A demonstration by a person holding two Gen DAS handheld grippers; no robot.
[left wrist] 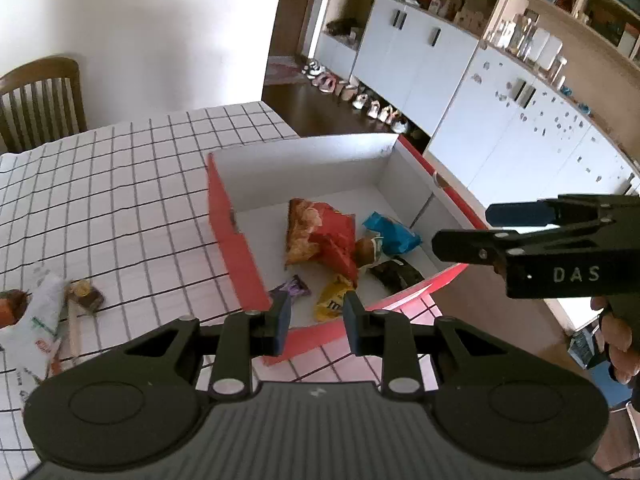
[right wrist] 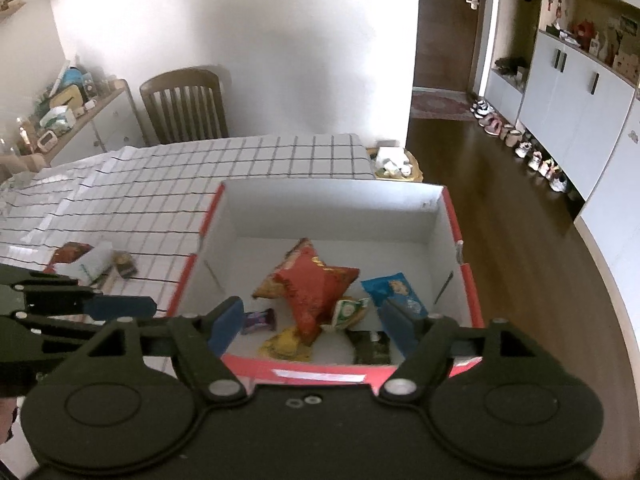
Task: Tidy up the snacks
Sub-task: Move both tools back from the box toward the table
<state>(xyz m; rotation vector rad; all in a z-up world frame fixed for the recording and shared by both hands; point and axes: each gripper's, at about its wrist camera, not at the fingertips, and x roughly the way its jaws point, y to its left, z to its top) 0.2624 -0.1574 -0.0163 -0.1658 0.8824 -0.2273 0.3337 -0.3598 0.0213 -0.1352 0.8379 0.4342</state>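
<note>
Right wrist view: right gripper [right wrist: 312, 322] gapes empty above box [right wrist: 452, 216] rim; left gripper [left wrist: 314, 320] nearly closed, empty.

On table [right wrist: 280, 152], at its right edge: box [right wrist: 332, 196]. In box: chip bag [right wrist: 312, 288] mid-floor, pouch [right wrist: 394, 290] right of it, bar [right wrist: 260, 320] and candy bag [right wrist: 286, 346] toward near wall. Left of box, near table's front edge: wrappers [right wrist: 96, 264]. Behind table's far edge: chair [right wrist: 184, 104].
</note>
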